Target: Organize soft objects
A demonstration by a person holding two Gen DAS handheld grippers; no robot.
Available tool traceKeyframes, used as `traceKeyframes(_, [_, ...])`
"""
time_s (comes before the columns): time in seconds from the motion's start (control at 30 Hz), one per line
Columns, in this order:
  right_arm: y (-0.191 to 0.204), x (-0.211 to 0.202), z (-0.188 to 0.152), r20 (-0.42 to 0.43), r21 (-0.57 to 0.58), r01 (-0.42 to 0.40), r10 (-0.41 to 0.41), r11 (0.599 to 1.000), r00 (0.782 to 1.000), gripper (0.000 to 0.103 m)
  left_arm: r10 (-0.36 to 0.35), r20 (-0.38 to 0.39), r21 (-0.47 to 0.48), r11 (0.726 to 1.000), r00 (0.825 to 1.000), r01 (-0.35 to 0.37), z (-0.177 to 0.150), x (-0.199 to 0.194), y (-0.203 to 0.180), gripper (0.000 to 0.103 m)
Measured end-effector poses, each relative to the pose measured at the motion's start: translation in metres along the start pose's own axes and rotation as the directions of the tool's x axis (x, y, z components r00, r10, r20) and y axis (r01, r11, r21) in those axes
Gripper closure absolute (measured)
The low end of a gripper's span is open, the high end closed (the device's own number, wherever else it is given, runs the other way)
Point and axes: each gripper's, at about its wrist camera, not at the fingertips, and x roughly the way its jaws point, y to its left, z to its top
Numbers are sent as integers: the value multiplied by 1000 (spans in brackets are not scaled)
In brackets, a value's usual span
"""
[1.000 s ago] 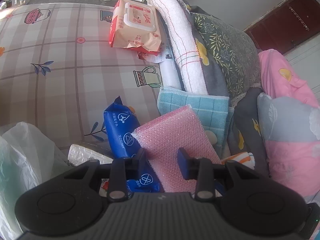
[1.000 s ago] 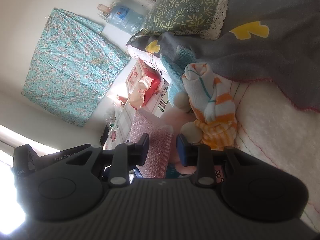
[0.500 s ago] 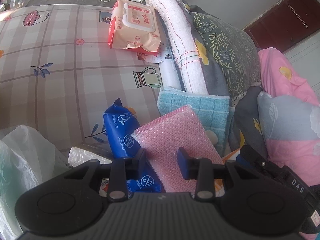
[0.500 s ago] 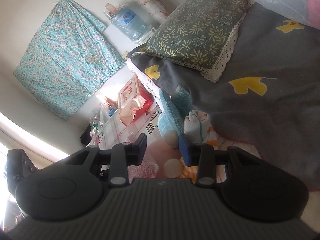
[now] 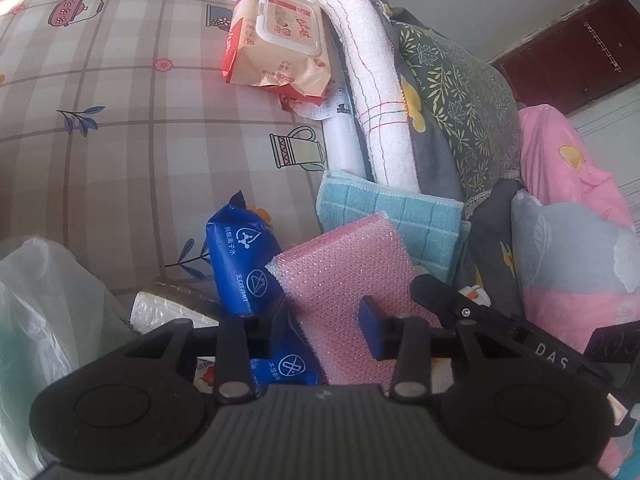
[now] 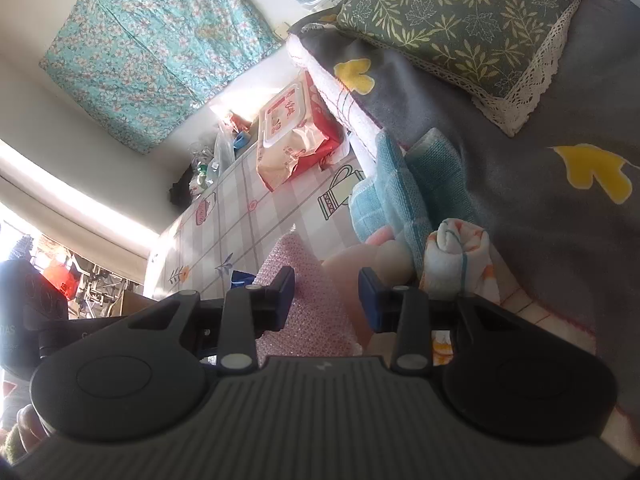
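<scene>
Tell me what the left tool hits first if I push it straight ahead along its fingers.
Most likely the pink bubble-wrap pouch: it lies straight ahead of the left tool, whose jaws are opening with the pouch's near end between them, not pressed. The folded blue towel comes only beyond it. Depth is hard to judge here.

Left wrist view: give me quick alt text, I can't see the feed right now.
The left gripper, jaws opening, straddles a pink bubble-wrap pad that leans over a blue wipes pack on a checked tablecloth. Behind it lie a folded light-blue cloth, a white rolled towel and an orange wet-wipes pack; the right gripper enters from the right.
</scene>
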Motion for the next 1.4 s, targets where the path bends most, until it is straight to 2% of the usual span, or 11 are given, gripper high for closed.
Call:
traceKeyframes(0.07, [3,2,-4,-15,-10,-8,8,1000,1000,71,-7,0,-7,1000,1000,7,0,1,-1,62])
traceKeyframes(0.37, [13,-21,-9,33,5,-31,31,999,999,74,-24,54,21,1000,998,23,-6,-21,-12,62])
traceKeyframes(0.63, [54,-65,-22,100,-30,-103,106,994,989,74,-63,168,63,997,984,53,-20,-82,-19,62])
traceKeyframes(0.87, [111,-86,-46,96,-92,-174,183,980,978,74,-58,266,54,998,962,45,-42,-149,0,62])
traceKeyframes(1.07, [186,-74,-80,-14,-140,-270,270,953,963,74,22,347,-18,1000,938,-17,-64,-212,43,62])
traceKeyframes(1.17, [233,-56,-100,-89,-178,-318,306,931,948,74,75,391,-75,996,917,-49,-75,-246,77,62])
traceKeyframes(1.33, [307,-11,-134,-227,-221,-380,331,898,916,74,190,432,-198,974,882,-113,-90,-296,148,61])
traceKeyframes(1.4, [337,15,-149,-291,-219,-391,322,894,901,74,229,424,-243,961,876,-133,-92,-306,174,61])
